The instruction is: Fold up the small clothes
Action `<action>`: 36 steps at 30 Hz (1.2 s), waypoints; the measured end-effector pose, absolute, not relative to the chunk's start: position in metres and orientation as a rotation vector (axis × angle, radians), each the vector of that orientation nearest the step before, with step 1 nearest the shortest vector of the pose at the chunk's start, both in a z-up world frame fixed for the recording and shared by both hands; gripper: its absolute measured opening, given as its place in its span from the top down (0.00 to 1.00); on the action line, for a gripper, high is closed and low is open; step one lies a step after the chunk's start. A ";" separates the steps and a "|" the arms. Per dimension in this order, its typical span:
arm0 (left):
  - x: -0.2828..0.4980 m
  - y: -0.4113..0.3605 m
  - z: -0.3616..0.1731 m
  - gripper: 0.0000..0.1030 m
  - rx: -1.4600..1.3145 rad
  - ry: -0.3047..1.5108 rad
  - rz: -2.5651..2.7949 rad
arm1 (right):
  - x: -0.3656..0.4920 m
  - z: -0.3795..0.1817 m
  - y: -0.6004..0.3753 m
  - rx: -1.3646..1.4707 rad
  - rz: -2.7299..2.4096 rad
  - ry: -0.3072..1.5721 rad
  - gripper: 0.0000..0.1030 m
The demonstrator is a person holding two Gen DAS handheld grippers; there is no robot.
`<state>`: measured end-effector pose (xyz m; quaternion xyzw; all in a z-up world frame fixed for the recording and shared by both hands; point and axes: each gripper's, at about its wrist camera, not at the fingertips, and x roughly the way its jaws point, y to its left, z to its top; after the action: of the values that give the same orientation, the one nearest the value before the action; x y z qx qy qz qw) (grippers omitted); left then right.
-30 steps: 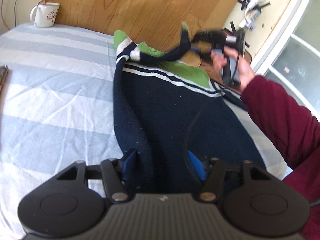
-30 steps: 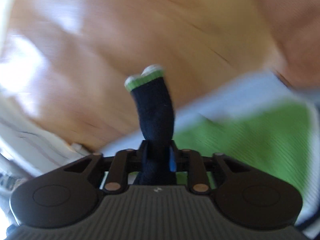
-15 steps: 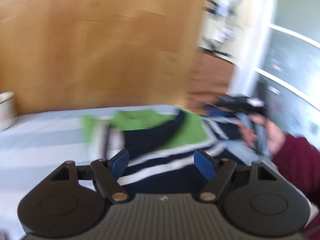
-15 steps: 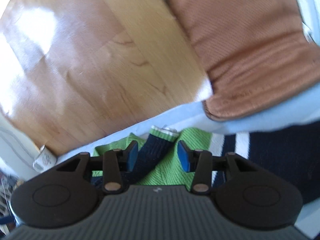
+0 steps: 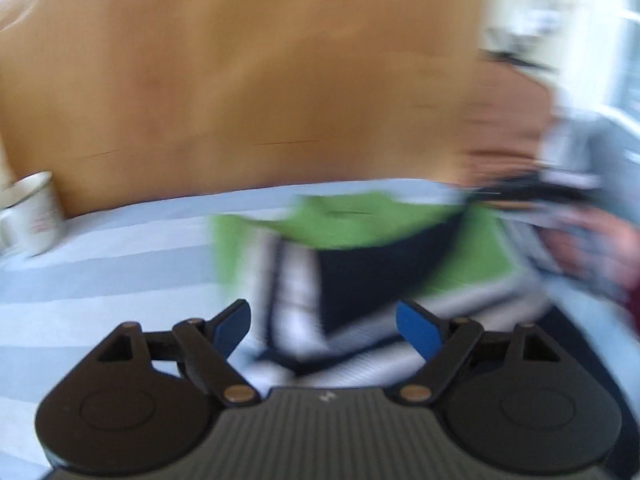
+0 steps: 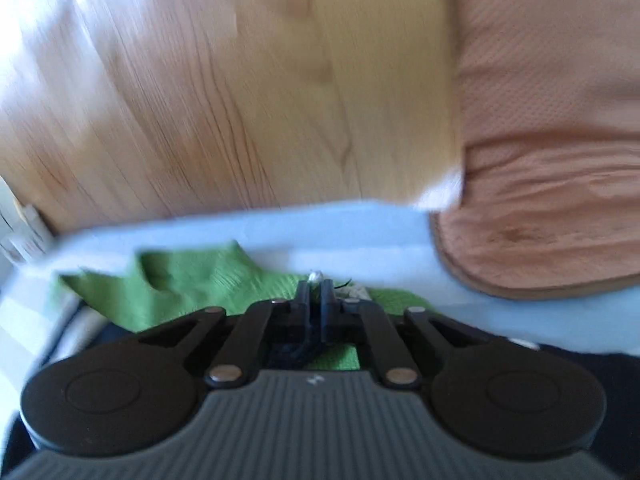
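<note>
Wooden floor (image 6: 240, 92) fills the top from ten to one o'clock — sunlit at ten; a brown cushion (image 6: 552, 184) at two; blurred window (image 5: 624, 60) at two.

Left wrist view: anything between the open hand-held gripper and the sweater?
Nothing visible. The left hand-held gripper is open and empty, and the green-and-navy sweater lies directly ahead on the striped bedsheet; the mug sits off to one side.

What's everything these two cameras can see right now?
Sweater: one, navy, green and white, lying on the bed.
Bed sheet: one, pale blue and white stripes, under the sweater.
Mug: one, white, far left on the bed.
Cushion: one, brown, beyond the bed's edge.
Floor: wood.
Left gripper: black with blue pads, open, empty, above the sweater.
Right gripper: black, shut.
Hand: one, blurred, dark red sleeve.
</note>
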<state>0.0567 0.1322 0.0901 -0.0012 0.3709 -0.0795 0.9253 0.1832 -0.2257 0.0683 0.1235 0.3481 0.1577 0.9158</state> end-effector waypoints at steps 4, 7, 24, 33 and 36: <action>0.114 0.148 0.070 0.23 -0.003 0.822 -0.023 | 0.129 0.074 -0.259 0.275 0.424 0.742 0.88; 0.142 0.154 0.053 0.29 -0.039 0.866 -0.003 | 0.114 0.056 -0.264 0.174 0.428 0.885 0.80; 0.128 0.161 0.057 0.91 -0.066 0.726 0.001 | 0.161 0.066 -0.196 -0.065 0.351 0.597 0.85; 0.150 0.180 0.023 0.64 -0.126 0.804 0.196 | 0.224 0.020 -0.194 0.126 0.289 0.829 0.60; 0.128 0.179 0.047 0.67 -0.193 0.726 0.253 | 0.208 0.031 -0.218 0.217 0.276 0.789 0.60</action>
<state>0.1281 0.1794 0.0467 -0.0938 0.3534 0.1231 0.9226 0.2084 -0.2176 0.0313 0.1050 0.3824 0.1339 0.9082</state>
